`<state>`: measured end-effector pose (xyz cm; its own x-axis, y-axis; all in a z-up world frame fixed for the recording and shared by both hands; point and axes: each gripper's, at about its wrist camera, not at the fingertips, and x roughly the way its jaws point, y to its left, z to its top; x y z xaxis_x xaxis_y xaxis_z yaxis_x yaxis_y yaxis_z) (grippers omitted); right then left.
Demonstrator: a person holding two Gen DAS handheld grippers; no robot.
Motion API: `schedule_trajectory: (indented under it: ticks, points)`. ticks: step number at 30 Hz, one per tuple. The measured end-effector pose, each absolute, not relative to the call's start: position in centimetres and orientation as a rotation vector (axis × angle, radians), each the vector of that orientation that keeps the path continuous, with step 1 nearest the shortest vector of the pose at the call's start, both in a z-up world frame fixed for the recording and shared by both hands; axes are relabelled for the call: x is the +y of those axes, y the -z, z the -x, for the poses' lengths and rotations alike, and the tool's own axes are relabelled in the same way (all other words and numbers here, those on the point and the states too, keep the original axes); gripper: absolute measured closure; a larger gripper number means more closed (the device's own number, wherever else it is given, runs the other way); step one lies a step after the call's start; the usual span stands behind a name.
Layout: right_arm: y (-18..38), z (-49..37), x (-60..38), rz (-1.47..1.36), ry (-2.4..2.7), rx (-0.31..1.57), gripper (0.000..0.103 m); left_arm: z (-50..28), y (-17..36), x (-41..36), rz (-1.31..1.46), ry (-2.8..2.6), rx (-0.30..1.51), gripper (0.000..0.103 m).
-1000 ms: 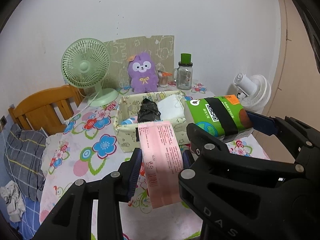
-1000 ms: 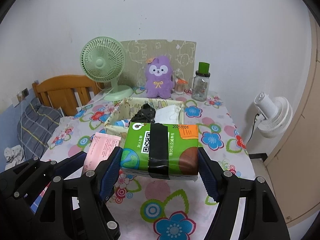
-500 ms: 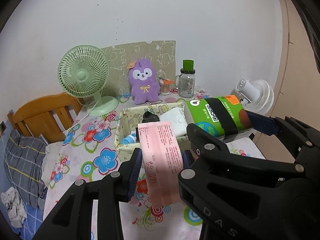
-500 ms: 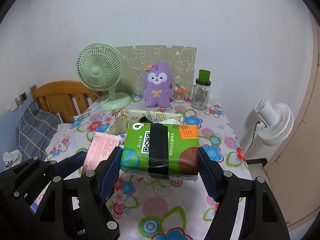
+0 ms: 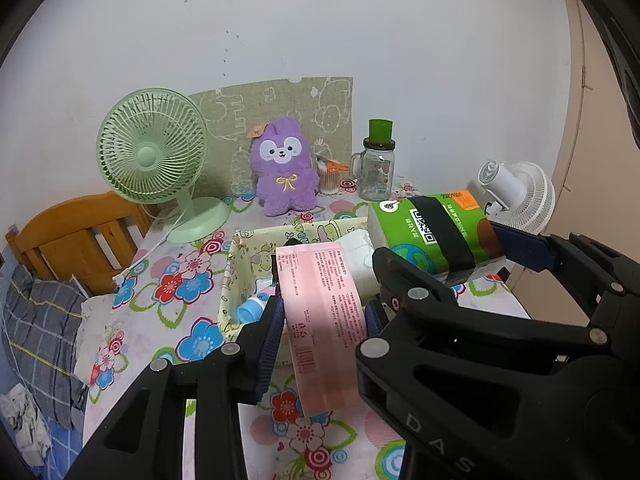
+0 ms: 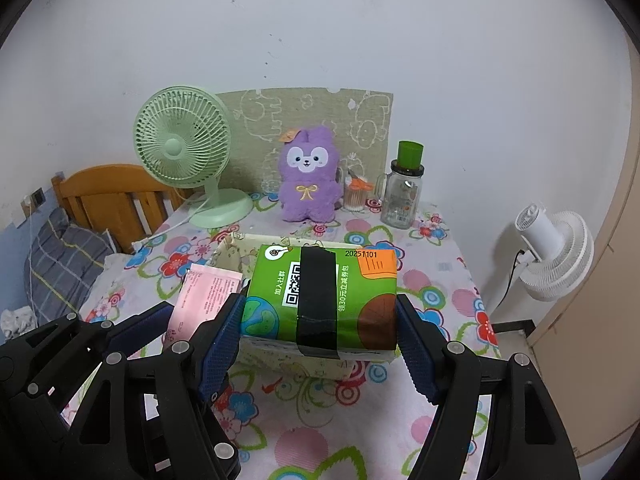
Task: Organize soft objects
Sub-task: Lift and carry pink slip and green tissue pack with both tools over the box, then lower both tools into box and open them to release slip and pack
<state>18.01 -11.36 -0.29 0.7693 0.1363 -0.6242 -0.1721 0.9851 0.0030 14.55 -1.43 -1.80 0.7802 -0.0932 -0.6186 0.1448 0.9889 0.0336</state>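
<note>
My left gripper [image 5: 322, 316] is shut on a pink tissue pack [image 5: 324, 320] and holds it above the near wall of a cream fabric basket [image 5: 240, 264]. My right gripper [image 6: 320, 320] is shut on a green tissue pack with a black tape band [image 6: 320, 296], held over the same basket [image 6: 232, 248]. The green pack [image 5: 428, 224] and the right gripper's arm also show at the right of the left wrist view. The pink pack [image 6: 204, 292] shows at the left of the right wrist view. The basket holds a white soft item [image 5: 360, 244] and a blue-capped item [image 5: 250, 312].
A green desk fan [image 6: 184, 152], a purple plush toy [image 6: 308, 176], a cotton-swab jar [image 6: 356, 196] and a glass jar with green lid [image 6: 402, 196] stand at the table's back. A wooden chair [image 5: 76, 236] and plaid cloth are left; a white fan [image 6: 556, 248] is right.
Both grippers have moved back and up from the table with their packs still held. The basket and back-row items now sit lower and nearer in both views.
</note>
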Motion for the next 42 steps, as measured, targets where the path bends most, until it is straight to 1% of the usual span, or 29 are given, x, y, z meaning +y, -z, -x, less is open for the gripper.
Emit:
schedule_trajectory:
  ticks: [20, 32, 36, 39, 40, 41, 42]
  points:
    - [3.2, -24.7, -11.7, -0.02, -0.127, 0.731, 0.027, -21.5, 3.5, -1.3, -0.062, 0.174, 0.693, 0.06]
    - [5.0, -28.4, -11.0, 0.02, -0.102, 0.745, 0.027, -25.1, 5.4, -0.7, -0.047, 0.157, 0.719, 0.06]
    - [5.9, -29.4, -11.1, 0.024, -0.106, 0.777, 0.027, -26.5, 6.7, -0.1, -0.024, 0.115, 0.745, 0.06]
    - [6.2, -29.6, -11.1, 0.023, -0.118, 0.785, 0.027, -26.9, 7.2, 0.0, -0.012, 0.136, 0.746, 0.057]
    - [6.3, -29.7, -11.1, 0.03, -0.118, 0.784, 0.027, -27.0, 7.3, 0.0, -0.013, 0.132, 0.746, 0.047]
    - [6.4, -29.8, -11.0, 0.036, -0.117, 0.784, 0.027, -27.0, 7.4, -0.1, -0.016, 0.117, 0.744, 0.033]
    - [6.5, -29.9, -11.0, 0.038, -0.118, 0.787, 0.027, -27.0, 7.4, -0.1, -0.019, 0.113, 0.736, 0.028]
